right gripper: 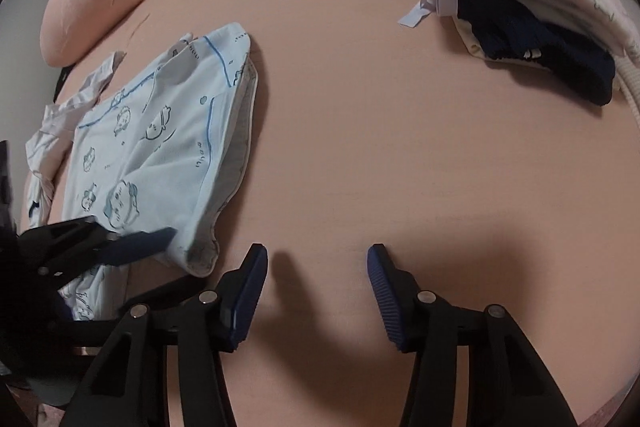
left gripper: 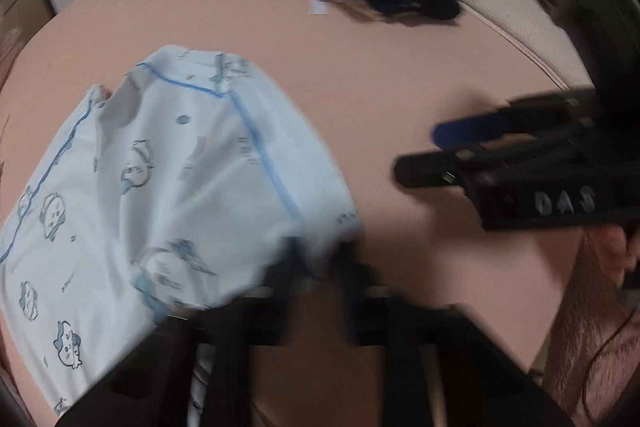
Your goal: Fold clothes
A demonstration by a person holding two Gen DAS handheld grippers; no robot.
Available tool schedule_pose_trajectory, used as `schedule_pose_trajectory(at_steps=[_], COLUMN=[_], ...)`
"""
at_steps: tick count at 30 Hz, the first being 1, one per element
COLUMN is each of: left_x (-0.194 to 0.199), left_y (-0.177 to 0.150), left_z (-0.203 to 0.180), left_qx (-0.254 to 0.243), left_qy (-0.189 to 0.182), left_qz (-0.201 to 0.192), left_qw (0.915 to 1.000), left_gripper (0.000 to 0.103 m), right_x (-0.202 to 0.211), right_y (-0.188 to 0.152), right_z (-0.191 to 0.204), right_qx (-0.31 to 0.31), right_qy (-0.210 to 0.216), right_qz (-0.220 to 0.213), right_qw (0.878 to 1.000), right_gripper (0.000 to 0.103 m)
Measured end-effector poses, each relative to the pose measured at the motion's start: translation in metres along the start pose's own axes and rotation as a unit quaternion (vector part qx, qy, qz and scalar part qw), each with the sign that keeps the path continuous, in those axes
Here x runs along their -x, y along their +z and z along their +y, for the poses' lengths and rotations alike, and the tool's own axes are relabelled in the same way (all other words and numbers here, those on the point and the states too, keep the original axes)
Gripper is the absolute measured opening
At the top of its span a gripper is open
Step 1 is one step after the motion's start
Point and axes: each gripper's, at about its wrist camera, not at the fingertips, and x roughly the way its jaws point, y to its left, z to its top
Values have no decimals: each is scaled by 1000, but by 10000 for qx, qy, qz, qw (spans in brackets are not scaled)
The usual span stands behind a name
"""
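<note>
Left tool (right gripper: 136, 241) grips pajama (right gripper: 168, 131) on pink bed (right gripper: 360, 147).

Dim indoor light; left view motion-blurred, edges fisheye-warped.

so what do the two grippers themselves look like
Both are black plastic linkages with silver pivot pins. The right gripper has dark blue ribbed finger pads; seen from the left camera, its body carries raised "DAS" lettering. The left gripper looks the same but blurred.

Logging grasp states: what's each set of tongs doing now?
Left tongs: shut on the blue pajama shirt.
Right tongs: open, empty, over the bedsheet.
</note>
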Motion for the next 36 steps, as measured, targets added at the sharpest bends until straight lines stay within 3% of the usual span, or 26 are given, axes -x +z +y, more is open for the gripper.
schedule_pose_trajectory(at_steps=[6,15,23,29,33,36], left_x=[56,125,123,111,136,127], left_y=[-16,-55,-77,-90,-83,-71], left_z=[63,175,249,286,311,321], left_qx=[1301,2395,2913,3179,3222,3113], left_qy=[-390,-286,-212,-171,22,407], left_qz=[-689,-1366,-1330,-1349,-1348,-1086], left_qw=[9883,9608,9471,9383,9370,9432], left_gripper=[5,5,5,5,5,5], right_x=[-6,-33,-98,-117,-122,-122], right_y=[20,106,180,181,183,187], right_z=[21,101,181,205,213,211], right_qx=[226,838,1228,1627,1538,1251], right_qy=[180,444,-67,-295,-317,-150], right_qz=[-129,-375,-290,-275,-259,-333], right_qw=[9995,9948,9920,9858,9873,9915], right_gripper=[52,52,52,53,53,55])
